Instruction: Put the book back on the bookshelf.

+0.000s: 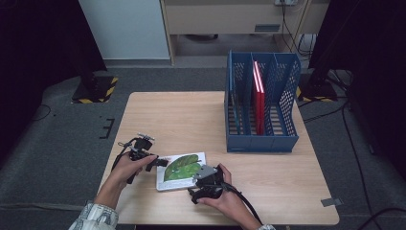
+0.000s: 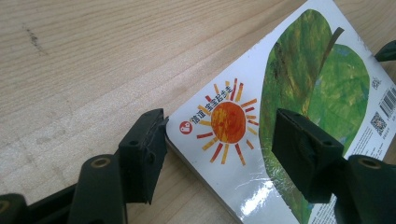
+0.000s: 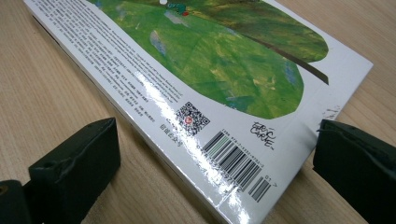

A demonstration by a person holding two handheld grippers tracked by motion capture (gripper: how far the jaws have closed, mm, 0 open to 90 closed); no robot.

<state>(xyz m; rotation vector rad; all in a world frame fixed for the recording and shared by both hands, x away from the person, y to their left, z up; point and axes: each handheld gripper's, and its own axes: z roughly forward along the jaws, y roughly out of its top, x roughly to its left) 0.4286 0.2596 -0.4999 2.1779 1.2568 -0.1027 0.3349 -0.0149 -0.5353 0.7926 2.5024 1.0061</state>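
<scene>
A picture book (image 1: 181, 171) lies flat near the front edge of the wooden table (image 1: 191, 115), back cover up, showing a big green leaf, an orange sun, a barcode and a QR code. The left gripper (image 1: 160, 162) sits at the book's left corner: in the left gripper view its jaws stand apart, one pad just off the corner on the bare wood, the other over the cover beside the sun, and neither clearly presses on the book. The right gripper (image 1: 197, 182) is at the book's near right corner; in the right gripper view its jaws are spread wide, one on the table beside the long edge, the other at the short edge by the barcode, close enough that I cannot tell whether it touches.

Well apart, at the table's far right, stands a blue mesh file rack (image 1: 262, 103) with upright dividers; a red book (image 1: 259, 96) stands on end in one middle slot. The tabletop between the picture book and the rack is open wood
</scene>
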